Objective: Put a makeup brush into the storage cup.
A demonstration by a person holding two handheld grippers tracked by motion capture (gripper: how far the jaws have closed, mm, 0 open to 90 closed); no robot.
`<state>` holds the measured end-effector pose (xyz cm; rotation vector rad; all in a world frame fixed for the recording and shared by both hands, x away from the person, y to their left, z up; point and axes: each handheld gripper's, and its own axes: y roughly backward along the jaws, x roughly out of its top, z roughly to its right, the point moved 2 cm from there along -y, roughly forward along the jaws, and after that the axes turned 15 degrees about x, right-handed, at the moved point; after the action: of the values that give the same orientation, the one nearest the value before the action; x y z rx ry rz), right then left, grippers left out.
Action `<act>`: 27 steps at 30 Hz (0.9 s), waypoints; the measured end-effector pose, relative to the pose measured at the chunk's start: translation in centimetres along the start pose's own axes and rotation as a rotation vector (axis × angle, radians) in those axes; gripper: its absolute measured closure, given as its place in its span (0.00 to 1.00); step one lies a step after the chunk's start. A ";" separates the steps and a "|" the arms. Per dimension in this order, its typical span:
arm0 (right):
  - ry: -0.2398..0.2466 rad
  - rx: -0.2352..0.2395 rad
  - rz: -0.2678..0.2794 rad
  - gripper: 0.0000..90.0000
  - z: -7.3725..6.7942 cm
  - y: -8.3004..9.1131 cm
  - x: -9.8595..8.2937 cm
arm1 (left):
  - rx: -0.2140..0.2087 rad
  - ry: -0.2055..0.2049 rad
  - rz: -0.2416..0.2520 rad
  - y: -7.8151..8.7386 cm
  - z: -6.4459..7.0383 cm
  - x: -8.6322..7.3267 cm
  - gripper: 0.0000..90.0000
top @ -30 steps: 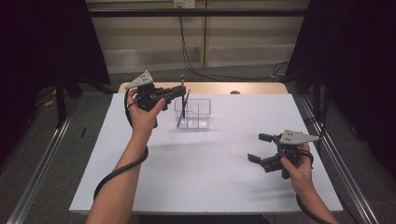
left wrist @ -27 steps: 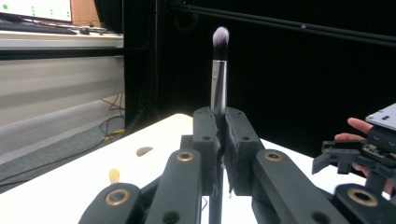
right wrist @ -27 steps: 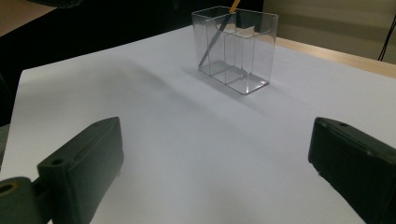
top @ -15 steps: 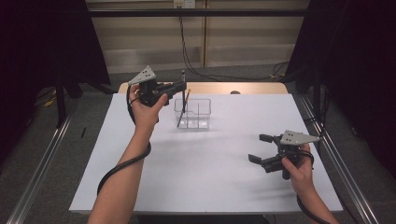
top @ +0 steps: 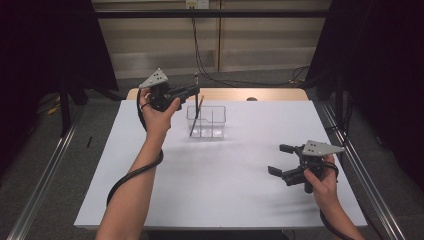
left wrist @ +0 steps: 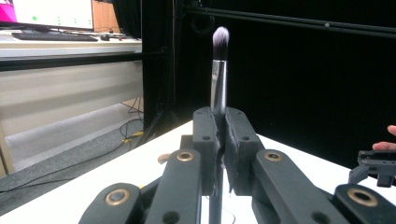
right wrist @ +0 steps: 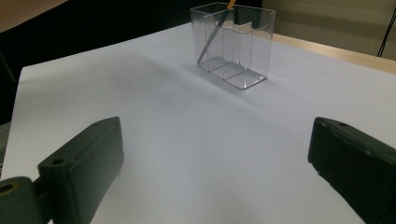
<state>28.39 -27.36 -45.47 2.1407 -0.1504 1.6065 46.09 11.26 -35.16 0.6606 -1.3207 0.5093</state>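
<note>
A flat white rectangular table point(top: 210, 190) with a light wooden strip along its far edge point(top: 225, 94) carries a clear plastic box-shaped organiser with inner dividers point(top: 212, 120). The organiser stands upright on the far half of the tabletop, just this side of the wooden strip and a little left of the middle. A small dark round object point(top: 251, 99), too small to identify, lies on the wooden strip to the right of the organiser.

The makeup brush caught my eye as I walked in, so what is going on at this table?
A person works at a white table with a gripper in each hand. The left gripper is shut on a makeup brush, holding it upright, bristles up, over the left end of a clear divided organizer. A thin stick leans inside the organizer. The right gripper hangs open near the table's right side, holding nothing.
</note>
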 end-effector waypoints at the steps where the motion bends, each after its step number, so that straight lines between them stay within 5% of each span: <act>1: -0.002 0.001 0.000 0.03 0.0 0.0 0.0 | 0.004 0.000 -0.001 0.0 0.0 0.0 0.93; 27: -0.006 -0.006 -0.003 0.03 -0.3 0.5 -0.5 | 0.065 0.005 -0.010 -1.0 -1.0 -0.6 0.93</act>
<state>27.83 -27.76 -45.77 2.1401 -0.1537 1.5957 47.39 11.25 -35.99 0.7186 -1.2995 0.5467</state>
